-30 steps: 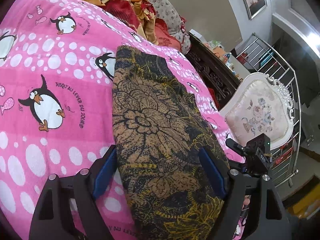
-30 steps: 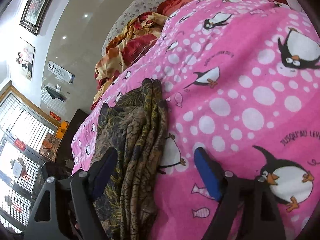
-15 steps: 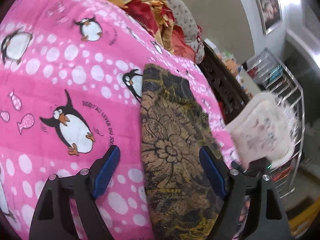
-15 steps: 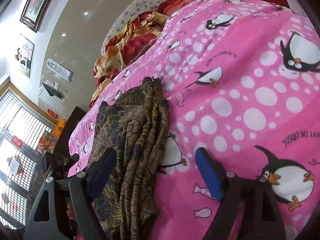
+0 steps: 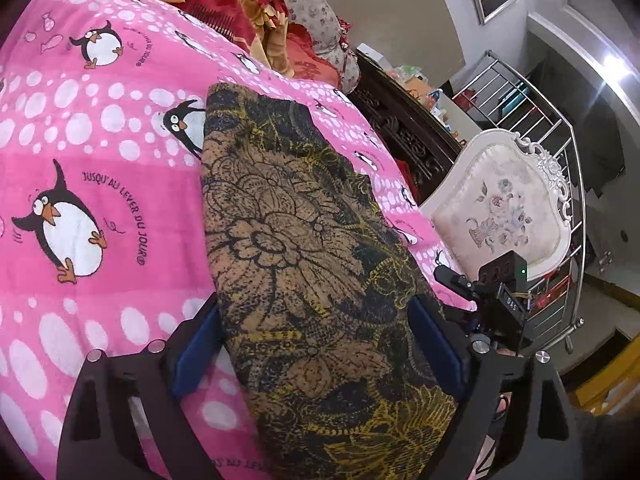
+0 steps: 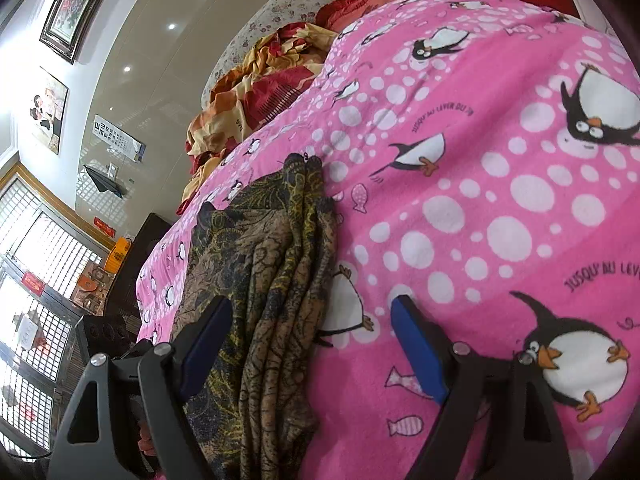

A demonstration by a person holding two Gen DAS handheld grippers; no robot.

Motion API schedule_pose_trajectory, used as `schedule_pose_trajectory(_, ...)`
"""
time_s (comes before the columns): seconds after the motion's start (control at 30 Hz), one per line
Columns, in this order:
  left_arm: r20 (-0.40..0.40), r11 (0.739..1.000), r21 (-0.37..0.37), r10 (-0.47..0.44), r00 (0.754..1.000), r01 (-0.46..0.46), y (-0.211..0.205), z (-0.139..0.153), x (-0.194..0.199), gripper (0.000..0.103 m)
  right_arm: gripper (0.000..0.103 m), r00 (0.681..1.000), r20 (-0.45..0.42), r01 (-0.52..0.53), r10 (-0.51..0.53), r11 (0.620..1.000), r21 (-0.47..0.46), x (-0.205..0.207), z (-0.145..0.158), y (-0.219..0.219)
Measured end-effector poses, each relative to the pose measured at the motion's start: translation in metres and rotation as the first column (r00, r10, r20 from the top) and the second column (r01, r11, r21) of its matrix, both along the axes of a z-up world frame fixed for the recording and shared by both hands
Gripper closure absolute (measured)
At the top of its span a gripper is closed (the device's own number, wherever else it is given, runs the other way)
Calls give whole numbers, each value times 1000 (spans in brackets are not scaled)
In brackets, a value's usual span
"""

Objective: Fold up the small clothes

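Note:
A brown, black and yellow floral garment (image 5: 296, 248) lies folded into a long strip on a pink penguin blanket (image 5: 80, 152). My left gripper (image 5: 316, 340) is open, its blue pads on either side of the strip's near end, holding nothing. In the right wrist view the garment (image 6: 264, 272) shows bunched pleats along its right edge. My right gripper (image 6: 312, 340) is open over that pleated edge, its left pad above the cloth and its right pad above the blanket (image 6: 500, 208). The right gripper's body also shows in the left wrist view (image 5: 492, 288).
Rumpled red and yellow bedding (image 5: 224, 4) and a floral pillow (image 5: 316, 20) lie at the far end of the bed. A white upholstered chair (image 5: 504, 208), dark carved furniture (image 5: 404, 132) and a metal rack (image 5: 560, 160) stand beside the bed.
My left gripper swung left and away half a second ago, then came back over the garment's near end. My right gripper has stayed nearly still, open over the pleated edge.

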State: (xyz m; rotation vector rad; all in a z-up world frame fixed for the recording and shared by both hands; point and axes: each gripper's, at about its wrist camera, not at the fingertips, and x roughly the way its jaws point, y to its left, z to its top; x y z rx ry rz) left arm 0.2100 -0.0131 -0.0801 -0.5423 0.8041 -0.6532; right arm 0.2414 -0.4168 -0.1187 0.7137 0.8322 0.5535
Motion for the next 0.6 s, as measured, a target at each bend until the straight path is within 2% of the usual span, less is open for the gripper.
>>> schedule_pose_trajectory(0.23, -8, 999, -38, 4, 1000, -5, 2, 1, 2, 30, 18, 1000, -24, -3, 3, 1000, -20, 2, 3, 3)
schedule_pose_trajectory(0.3, -14, 998, -63, 10, 1000, -11, 6, 1, 2, 30, 14, 999, -30, -29, 28, 999, -34, 5, 7, 6)
schedule_pose_trajectory(0.43, -32, 992, -127, 24, 999, -28, 14, 1, 3, 30, 13, 993, -3, -116, 117, 989, 87, 7, 8, 8)
schedule_pose_trajectory(0.6, -41, 991, -133, 3, 999, -9, 8, 2, 8, 28, 12, 981, -3, -194, 194, 978, 75, 19, 5, 17)
